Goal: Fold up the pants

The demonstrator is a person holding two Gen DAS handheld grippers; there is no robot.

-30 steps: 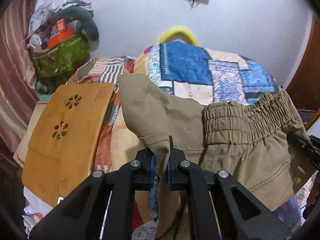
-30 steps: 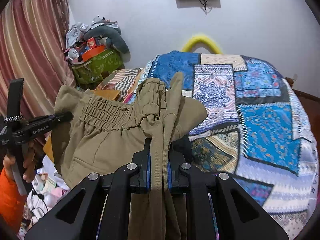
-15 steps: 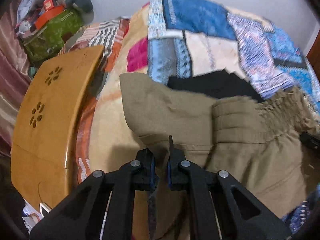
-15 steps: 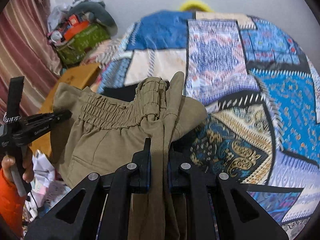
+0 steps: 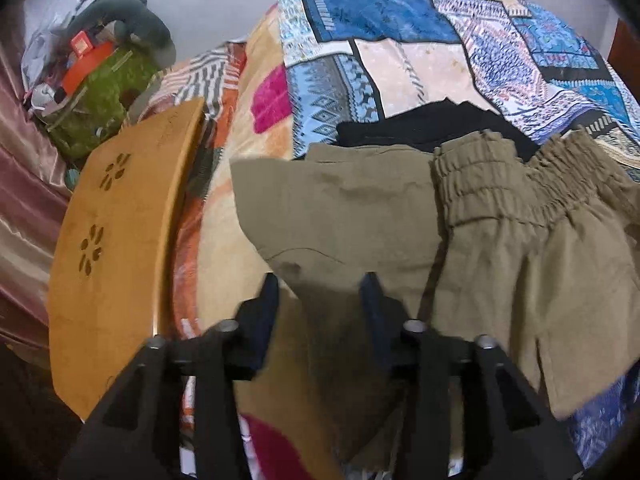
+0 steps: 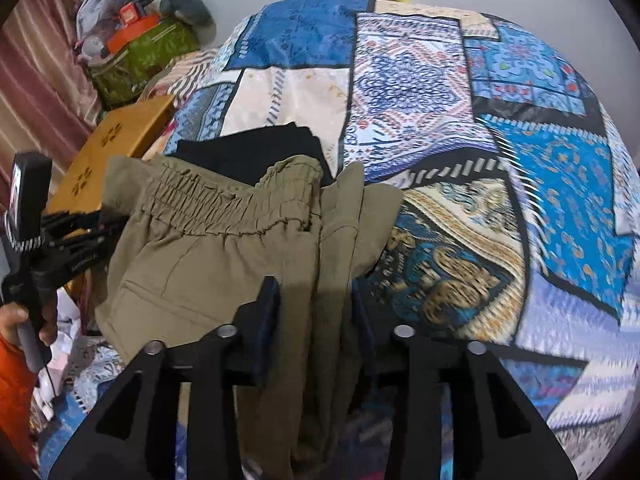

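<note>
Khaki pants (image 5: 500, 248) with an elastic waistband lie over the near edge of the patchwork bed; they also show in the right wrist view (image 6: 224, 248). My left gripper (image 5: 320, 288) is open, its fingers on either side of the pants' left edge. My right gripper (image 6: 314, 292) is open too, with a hanging fold of the khaki cloth between its fingers. The left gripper tool shows in the right wrist view (image 6: 60, 240), held by a hand at the pants' left side.
A black folded garment (image 5: 432, 126) lies on the bedspread (image 6: 500, 120) just beyond the waistband. A wooden lap tray (image 5: 112, 248) leans at the bed's left. A green bag with clutter (image 5: 96, 100) stands by the curtain.
Both grippers went from shut on the khaki cloth to open. The pants came down from the air onto the bed, over the black garment.
</note>
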